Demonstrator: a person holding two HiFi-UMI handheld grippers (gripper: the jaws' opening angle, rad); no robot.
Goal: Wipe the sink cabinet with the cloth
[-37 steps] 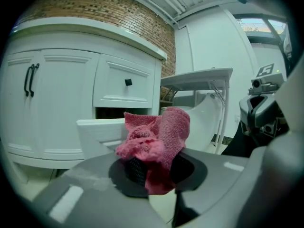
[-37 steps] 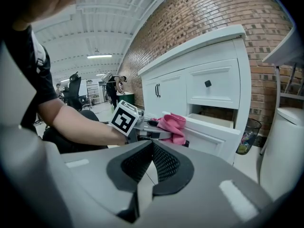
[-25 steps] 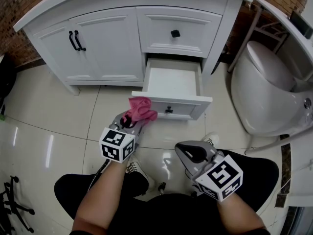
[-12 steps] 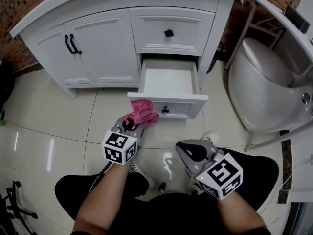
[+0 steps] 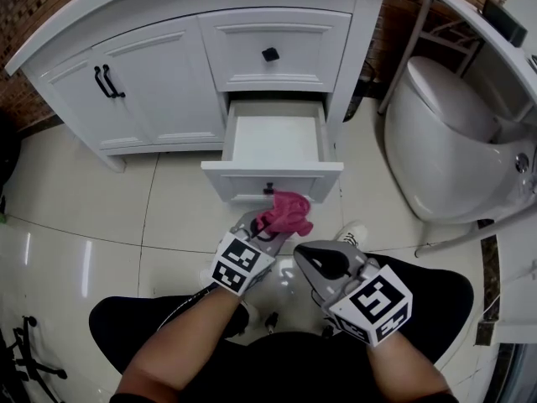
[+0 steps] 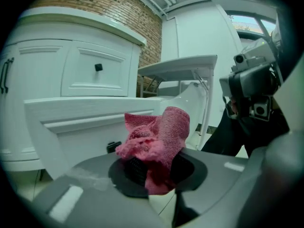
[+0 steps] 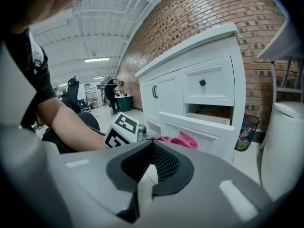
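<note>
**A:** What's around you?

**B:** I've got the white sink cabinet [image 5: 151, 82] straight ahead. Its lower drawer [image 5: 273, 137] is pulled out twd me, w/ a small black knob [image 5: 268, 189] on the front. The toilet [image 5: 445, 141] is close on the right, the brick wall [image 7: 213, 13] is behind, and there's pale tiled floor [image 5: 75, 225] below. A bin [image 7: 244, 132] sits btw cabinet and toilet (seen in the right gripper view only).

**A:** Any writing?

**B:** Only the black-and-white squares on the marker cubes [image 5: 242, 263].

**A:** Where's the cloth?

**B:** The pink cloth [image 5: 285, 212] is pinched in the left gripper [image 5: 267, 225] jaws and bunched over the tips. It's just in front of the drawer front, right of the knob. I can't tell if it touches. The right gripper [image 5: 323, 263] has its jaws together w/ nothing btw them. It's low beside the left one, clear of the cabinet.
</note>
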